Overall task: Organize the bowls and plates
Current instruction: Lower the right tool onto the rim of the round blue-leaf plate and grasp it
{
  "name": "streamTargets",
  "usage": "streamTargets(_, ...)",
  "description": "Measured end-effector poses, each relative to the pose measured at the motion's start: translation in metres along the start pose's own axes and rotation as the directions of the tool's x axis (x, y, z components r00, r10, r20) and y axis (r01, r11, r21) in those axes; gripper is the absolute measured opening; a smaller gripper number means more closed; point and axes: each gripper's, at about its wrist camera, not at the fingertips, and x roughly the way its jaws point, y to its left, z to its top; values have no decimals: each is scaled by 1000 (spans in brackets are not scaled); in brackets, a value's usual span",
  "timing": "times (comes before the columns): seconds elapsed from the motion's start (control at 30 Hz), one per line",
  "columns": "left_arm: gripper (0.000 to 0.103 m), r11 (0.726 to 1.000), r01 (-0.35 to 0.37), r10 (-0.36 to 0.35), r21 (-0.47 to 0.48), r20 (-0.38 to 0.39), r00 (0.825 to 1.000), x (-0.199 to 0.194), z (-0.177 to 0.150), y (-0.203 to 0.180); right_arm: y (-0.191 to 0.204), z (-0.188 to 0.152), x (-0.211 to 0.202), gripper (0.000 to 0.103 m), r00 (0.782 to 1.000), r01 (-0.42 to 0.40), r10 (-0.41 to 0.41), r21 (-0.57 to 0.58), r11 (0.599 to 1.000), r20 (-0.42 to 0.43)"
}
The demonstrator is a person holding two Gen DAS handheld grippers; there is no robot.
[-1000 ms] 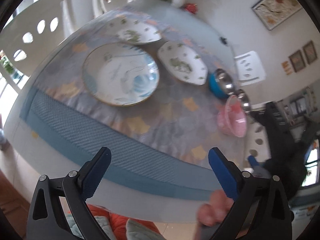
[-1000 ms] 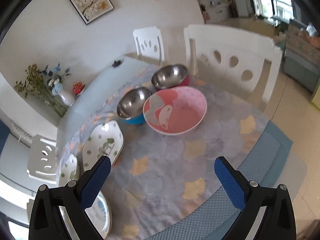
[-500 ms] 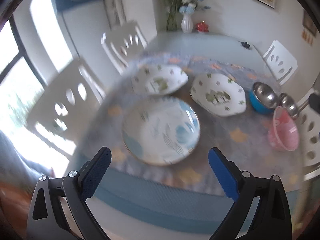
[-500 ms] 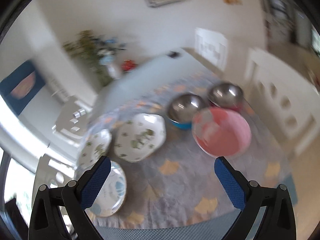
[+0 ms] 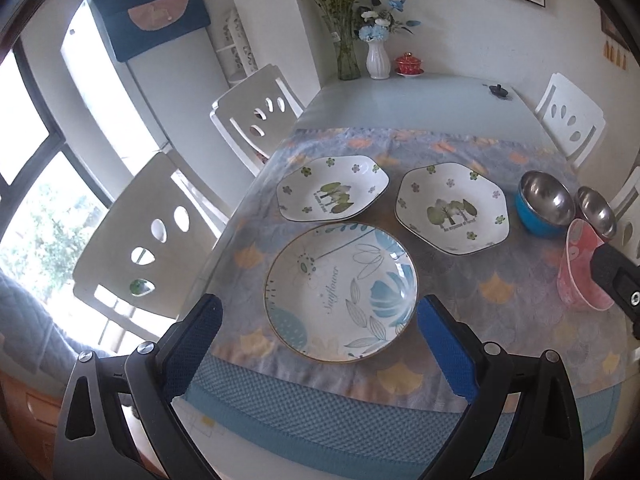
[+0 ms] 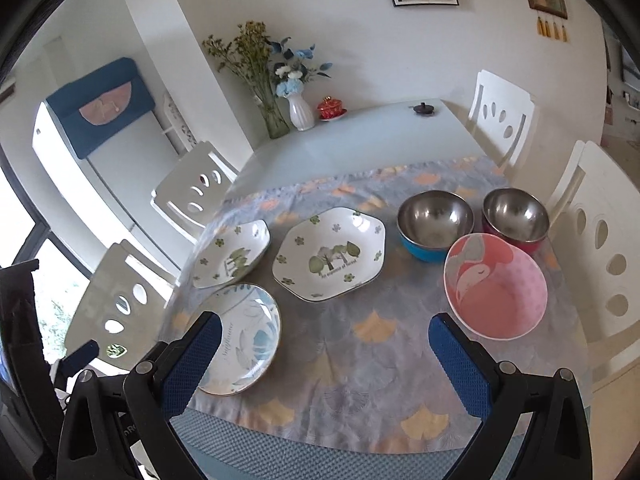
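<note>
Looking from the left wrist: left gripper (image 5: 318,334) hanging wide apart and holding nothing, above the near edge of the table (image 5: 400,96). Sitting just beyond its blue pads, a round plate (image 5: 341,292) with blue leaf print and a thin gold rim, lying flat on the patterned cloth (image 5: 496,292). Lying farther back side by side, slightly apart, two glossy hexagonal plates with green tree prints, the left one (image 5: 332,188) and the right one (image 5: 452,208). Standing to the right, a steel bowl with blue outside (image 5: 542,208), a second steel bowl (image 5: 596,210) and a pink bowl (image 5: 578,268), partly hidden by the dark body of the other tool. Showing bare glossy tabletop behind the cloth, and open cloth between the round plate and the pink bowl. Crowding the left edge, white chairs (image 5: 256,112).

Looking from the right wrist: right gripper (image 6: 324,360) spread wide, gripping nothing, hovering over open cloth near the front edge. Resting just beyond its right pad, the pink bowl (image 6: 496,286), smooth with a flamingo print. Sitting behind it, touching or nearly so, the blue-sided steel bowl (image 6: 434,224) and a red-sided steel bowl (image 6: 516,216). Peeking beside the left pad, the round plate (image 6: 244,336). Standing at the far wall, a white vase (image 6: 302,112) of flowers.
</note>
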Motion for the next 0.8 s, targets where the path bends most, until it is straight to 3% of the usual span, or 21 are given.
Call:
streamTargets(0.3, 97, 991, 134, -132, 27, -67, 989, 38, 4, 28, 32, -16, 33, 103, 997, 65, -63, 32, 997, -42)
streamTargets(0.5, 97, 966, 258, -260, -32, -183, 948, 80, -2, 58, 59, -27, 54, 103, 998, 48, -46, 40, 998, -47)
streamTargets(0.67, 96, 956, 289, -295, -59, -236, 926, 110, -9, 80, 70, -34, 76, 103, 995, 66, -62, 44, 997, -79)
streamTargets(0.8, 95, 956, 294, -287, -6, -235, 929, 123, -9, 85, 76, -38, 96, 103, 989, 93, -90, 24, 995, -119)
